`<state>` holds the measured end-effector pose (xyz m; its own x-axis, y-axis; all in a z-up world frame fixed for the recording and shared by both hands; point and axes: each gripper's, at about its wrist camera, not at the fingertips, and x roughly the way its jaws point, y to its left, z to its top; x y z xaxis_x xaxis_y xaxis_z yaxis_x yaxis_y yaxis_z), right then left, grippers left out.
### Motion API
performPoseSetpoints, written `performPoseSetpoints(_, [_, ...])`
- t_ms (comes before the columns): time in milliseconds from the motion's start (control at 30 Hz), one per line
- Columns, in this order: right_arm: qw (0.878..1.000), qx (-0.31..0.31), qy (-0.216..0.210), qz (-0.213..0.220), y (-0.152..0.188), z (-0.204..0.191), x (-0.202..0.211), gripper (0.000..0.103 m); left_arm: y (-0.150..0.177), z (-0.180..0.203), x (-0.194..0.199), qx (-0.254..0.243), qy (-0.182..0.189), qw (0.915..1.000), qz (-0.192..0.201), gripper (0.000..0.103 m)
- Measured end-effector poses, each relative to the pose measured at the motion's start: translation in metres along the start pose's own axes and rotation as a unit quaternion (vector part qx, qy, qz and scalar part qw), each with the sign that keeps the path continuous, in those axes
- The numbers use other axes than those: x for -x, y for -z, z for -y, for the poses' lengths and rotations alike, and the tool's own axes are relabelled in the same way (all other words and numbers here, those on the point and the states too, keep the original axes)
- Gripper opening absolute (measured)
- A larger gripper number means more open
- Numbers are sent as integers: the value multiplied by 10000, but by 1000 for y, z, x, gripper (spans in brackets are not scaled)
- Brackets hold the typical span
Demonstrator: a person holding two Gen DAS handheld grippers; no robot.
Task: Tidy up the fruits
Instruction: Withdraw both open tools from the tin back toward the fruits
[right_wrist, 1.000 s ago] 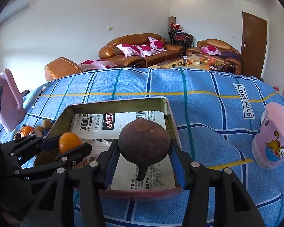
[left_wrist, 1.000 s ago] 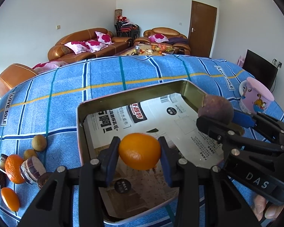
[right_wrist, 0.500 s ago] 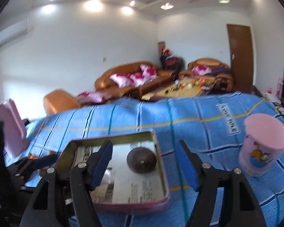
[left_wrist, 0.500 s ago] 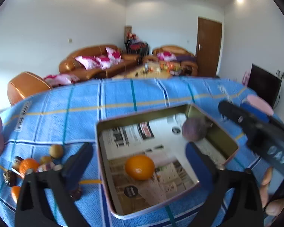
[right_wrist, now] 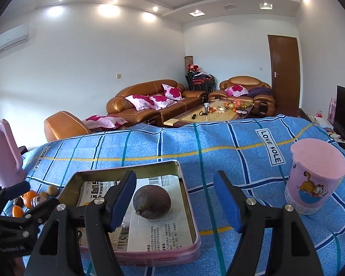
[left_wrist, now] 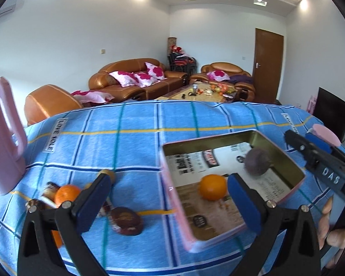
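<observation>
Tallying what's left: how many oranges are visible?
3. One orange lies in the tin; a second orange on the cloth left of it; a third orange nearer, partly behind the left claw. Others may be hidden.

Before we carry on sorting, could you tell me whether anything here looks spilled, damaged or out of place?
Nothing spilled or damaged. The orange and the dark fruit lie in the tin; the other fruits remain loose on the blue cloth left of it.

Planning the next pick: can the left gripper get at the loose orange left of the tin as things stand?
Probably yes. The left gripper is open and empty, and the orange lies exposed on the cloth just beyond its left finger. Cut dark fruit crowds it, so a clean grip may be tight.
</observation>
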<state>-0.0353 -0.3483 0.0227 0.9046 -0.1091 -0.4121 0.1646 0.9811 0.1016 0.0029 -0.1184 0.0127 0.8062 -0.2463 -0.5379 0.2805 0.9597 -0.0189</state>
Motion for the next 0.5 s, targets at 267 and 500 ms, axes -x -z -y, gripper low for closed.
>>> performPoseSetpoints(267, [9996,160,209,73,1,-8,4,71,10,-25,9,-124,-222,9997,-43,103])
performPoseSetpoints(500, [9996,-115,214,-153,7,-12,5,71,16,-54,15,-206,-441,9988,-71,103])
